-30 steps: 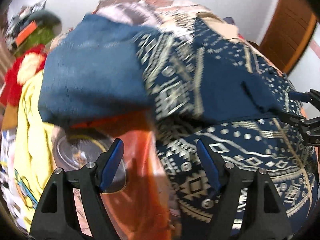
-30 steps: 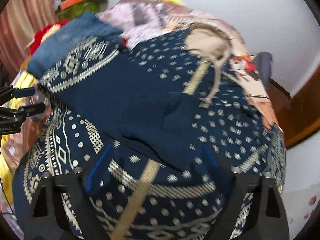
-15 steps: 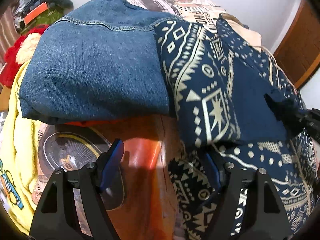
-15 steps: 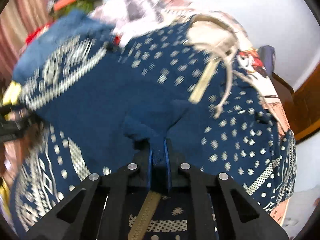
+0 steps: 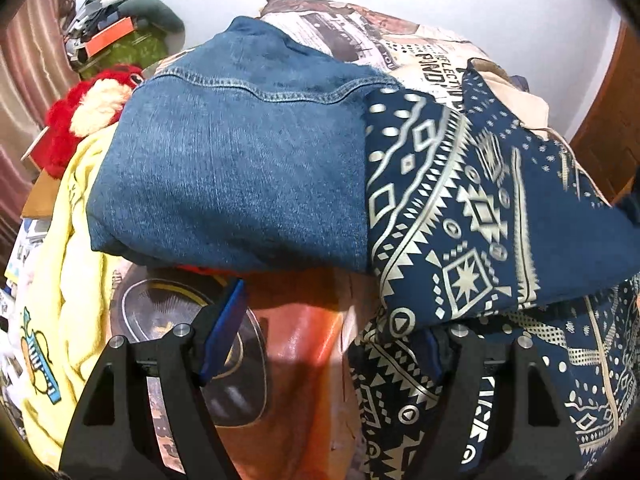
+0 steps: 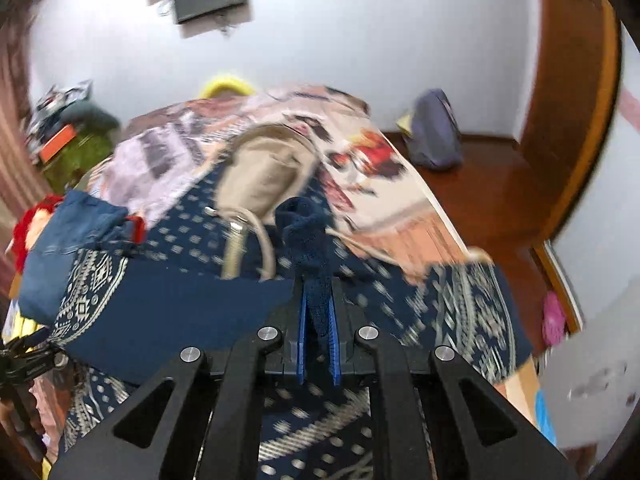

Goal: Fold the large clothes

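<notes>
Two grippers, one garment in play. Far left, left wrist view: red plush (image 5: 70,120) and yellow shirt (image 5: 60,280) at the bed's edge, not part of this fold. Next right, folded jeans (image 5: 224,172) sit on the bedspread (image 5: 312,344), their right edge overlapped by the hoodie (image 5: 480,220), navy with cream pattern.

Left gripper (image 5: 332,344): jaws wide, nothing between them. Its left pad hangs over bare bedspread, its right finger is tucked under the hoodie's lifted flap. No grip on cloth.

Right wrist view, same order: jeans (image 6: 68,248) at left, hoodie (image 6: 168,312) spread across the bed, tan hood (image 6: 264,176) lying beyond. Right gripper (image 6: 318,320): jaws closed narrow on a bunched pinch of the hoodie, which stands up past the fingertips. Picture is blurred, so how much cloth sits between the pads I cannot tell.

Risks, as I judge them:
- Pinch looks small and bunched; a quick pull could slip it out and the flap would drop crooked.
- Only one side is held. With the left jaws empty, the lifted part may twist or drag the whole hoodie instead of folding.
- Hoodie overlaps the jeans; pulling may shift or unfold that stack.
- Drawstring (image 6: 264,240) lies loose near the pinch and could get trapped in the fold.
</notes>
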The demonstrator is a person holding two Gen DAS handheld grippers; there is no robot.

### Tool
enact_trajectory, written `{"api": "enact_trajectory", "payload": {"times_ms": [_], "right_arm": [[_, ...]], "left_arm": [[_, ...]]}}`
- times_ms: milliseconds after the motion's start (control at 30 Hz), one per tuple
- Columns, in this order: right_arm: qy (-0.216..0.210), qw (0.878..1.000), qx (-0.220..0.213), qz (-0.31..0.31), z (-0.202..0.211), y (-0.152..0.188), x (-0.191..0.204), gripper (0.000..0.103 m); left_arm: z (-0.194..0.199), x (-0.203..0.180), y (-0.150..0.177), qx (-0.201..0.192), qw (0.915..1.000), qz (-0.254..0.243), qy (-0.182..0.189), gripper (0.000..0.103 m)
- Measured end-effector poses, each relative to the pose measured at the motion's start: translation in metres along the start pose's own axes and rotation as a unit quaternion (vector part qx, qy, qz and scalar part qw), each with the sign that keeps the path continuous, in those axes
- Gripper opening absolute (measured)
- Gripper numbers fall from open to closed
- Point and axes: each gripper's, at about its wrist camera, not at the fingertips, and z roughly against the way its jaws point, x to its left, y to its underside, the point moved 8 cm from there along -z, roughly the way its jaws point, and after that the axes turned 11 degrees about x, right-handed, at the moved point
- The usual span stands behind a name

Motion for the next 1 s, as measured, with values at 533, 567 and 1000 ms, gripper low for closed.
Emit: {"api": "enact_trajectory", "payload": {"times_ms": [533, 567, 1000], "right_arm": [[-0.038, 0.987, 0.139, -0.069, -0.055, 0.069, -0.052, 0.02], [-0.035, 0.987, 0.139, -0.071, -0.052, 0.07, -0.055, 0.021], [-0.027, 0.993, 0.045, -0.107, 0.034, 0.046, -0.1, 0.061]], "left_arm": [[-0.005, -0.001, 0.01, 0.016, 0.9991, -0.006, -0.039, 0.075], [-0.002, -0.003, 0.012, 0.017, 0.9988, -0.015, -0.042, 0.075], [0.087, -0.052, 0.013, -0.048, 0.992, -0.115, -0.02, 0.076]]}}
